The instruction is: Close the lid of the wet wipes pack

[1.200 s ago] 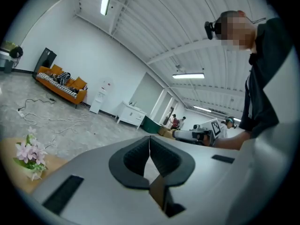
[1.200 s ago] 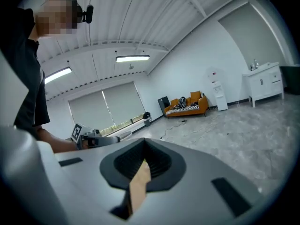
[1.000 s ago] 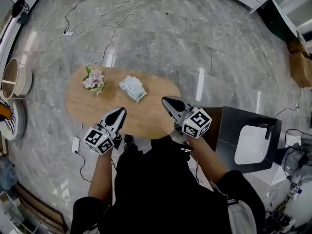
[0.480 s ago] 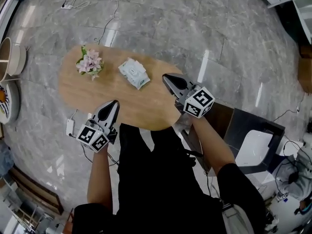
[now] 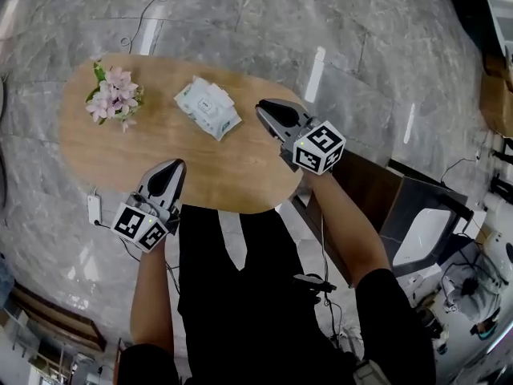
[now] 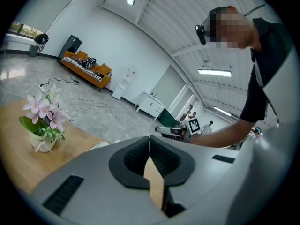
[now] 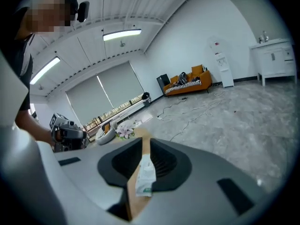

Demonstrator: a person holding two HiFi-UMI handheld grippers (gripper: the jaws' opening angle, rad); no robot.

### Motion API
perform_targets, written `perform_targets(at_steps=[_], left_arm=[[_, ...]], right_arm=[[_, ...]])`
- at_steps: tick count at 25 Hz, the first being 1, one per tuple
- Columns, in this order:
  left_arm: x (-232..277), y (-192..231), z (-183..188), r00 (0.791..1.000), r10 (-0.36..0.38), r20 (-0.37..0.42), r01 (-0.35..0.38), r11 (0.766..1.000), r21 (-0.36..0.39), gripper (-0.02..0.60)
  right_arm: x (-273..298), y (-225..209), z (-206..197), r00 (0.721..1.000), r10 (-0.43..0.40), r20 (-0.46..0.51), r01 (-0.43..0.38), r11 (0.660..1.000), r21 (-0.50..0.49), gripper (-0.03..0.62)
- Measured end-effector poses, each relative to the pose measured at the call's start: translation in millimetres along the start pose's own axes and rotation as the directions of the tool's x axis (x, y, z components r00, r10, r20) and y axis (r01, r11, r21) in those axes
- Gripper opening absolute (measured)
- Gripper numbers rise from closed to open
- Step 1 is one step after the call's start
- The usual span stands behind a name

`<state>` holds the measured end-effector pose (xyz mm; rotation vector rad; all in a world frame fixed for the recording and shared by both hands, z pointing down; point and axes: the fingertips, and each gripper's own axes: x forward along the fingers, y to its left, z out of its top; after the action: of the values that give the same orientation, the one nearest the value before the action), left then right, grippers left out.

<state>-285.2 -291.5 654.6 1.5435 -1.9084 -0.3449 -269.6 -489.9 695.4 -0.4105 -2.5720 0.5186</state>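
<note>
The wet wipes pack [image 5: 208, 107], white and green, lies flat on the oval wooden table [image 5: 120, 159], towards its far side. A white flap shows on top of it; I cannot tell how far it stands up. My right gripper [image 5: 264, 107] hovers just right of the pack with its jaws together and nothing held. Through the slit below its tips, the right gripper view shows the pack [image 7: 146, 175]. My left gripper [image 5: 171, 167] is over the table's near edge, shut and empty, well short of the pack.
A small pot of pink flowers [image 5: 112, 95] stands at the table's left end, left of the pack. Cables [image 5: 152, 6] trail over the marble floor beyond the table. A dark cabinet with a white device [image 5: 417, 235] stands at the right.
The head view has swung, so the table now sits higher and further left. Both grippers keep roughly their places relative to the table, the right one slightly nearer the pack.
</note>
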Motion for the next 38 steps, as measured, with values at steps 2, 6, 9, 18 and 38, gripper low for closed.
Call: perform_targets(at_steps=[2,6,9,18,38], left_arm=[[8,11,-9,1.0,-0.013,-0.015,0.013,1.0,0.008,0.017],[21,38,-18,0.999,-0.017,-0.028,0.017,1.0,-0.001,0.017],[27,53,-25,0.999,-0.019,-0.041,0.019,1.0,-0.005,0.017],[38,86,-39,0.997,-0.027,-0.07,0.028,1.0,0.007,0.017],[43,93,-63,0.995,-0.053,-0.09,0.05,0.998,-0.033,0.017]], right_arm=[[12,-12,-21,1.0,-0.002,-0.031,0.002,1.0,0.014,0.068],[36,-30,-48,0.997,-0.001,-0.074,0.003,1.0,0.03,0.077],[53,-36,-65,0.995,0.008,-0.104,-0.005,1.0,0.03,0.077],[94,-47,-110,0.986,0.037,-0.162,-0.028,0.998,0.062,0.077],[108,-51,-118,0.983,0.05,-0.178,-0.037,0.997,0.072,0.018]])
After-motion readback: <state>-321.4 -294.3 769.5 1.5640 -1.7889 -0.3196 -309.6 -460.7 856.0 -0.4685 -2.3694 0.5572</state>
